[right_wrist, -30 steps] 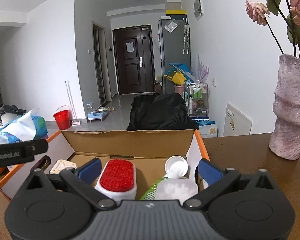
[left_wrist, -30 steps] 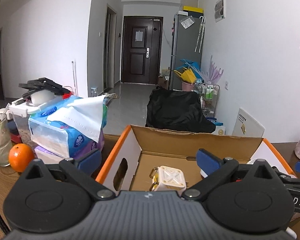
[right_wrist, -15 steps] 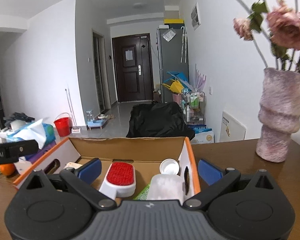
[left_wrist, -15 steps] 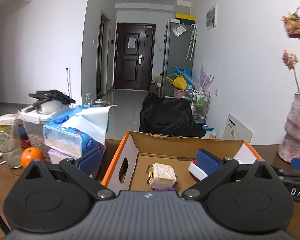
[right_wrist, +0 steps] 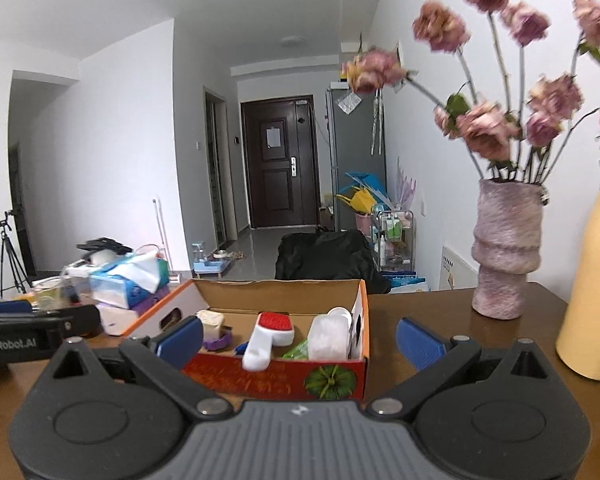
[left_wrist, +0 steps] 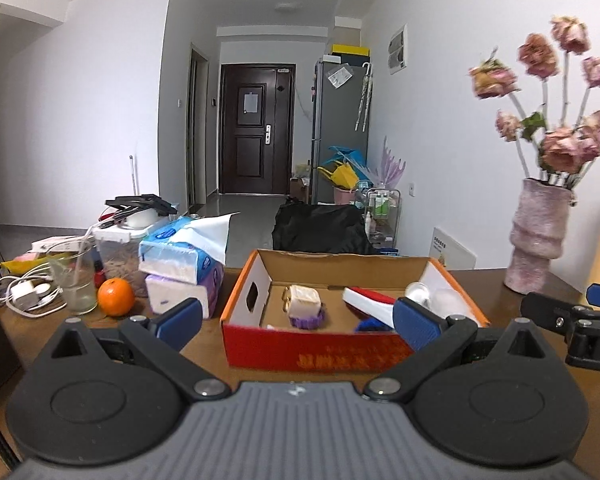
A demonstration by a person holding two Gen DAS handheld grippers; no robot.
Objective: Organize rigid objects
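An open cardboard box (left_wrist: 320, 354) with an orange rim and a red front wall stands on the brown table. It holds a cream cube (left_wrist: 304, 299) on a purple piece (left_wrist: 309, 321), a red-and-white brush (left_wrist: 370, 300) and a white bottle (left_wrist: 432, 292). My left gripper (left_wrist: 298, 320) hovers open and empty in front of the box. The right wrist view shows the same box (right_wrist: 260, 380), brush (right_wrist: 270, 332) and bottle (right_wrist: 332, 334). My right gripper (right_wrist: 299, 340) is open too, holding nothing, just short of the box's front right corner.
Tissue packs (left_wrist: 184, 256), an orange (left_wrist: 115, 297), a glass (left_wrist: 74, 280) and charger cables (left_wrist: 24, 294) crowd the table left of the box. A pink vase of flowers (right_wrist: 504, 256) and a yellow bottle (right_wrist: 592, 272) stand to the right.
Both grippers have drawn back from over the box, so its red front wall now shows. Both stay open and empty; the box's contents have not moved.
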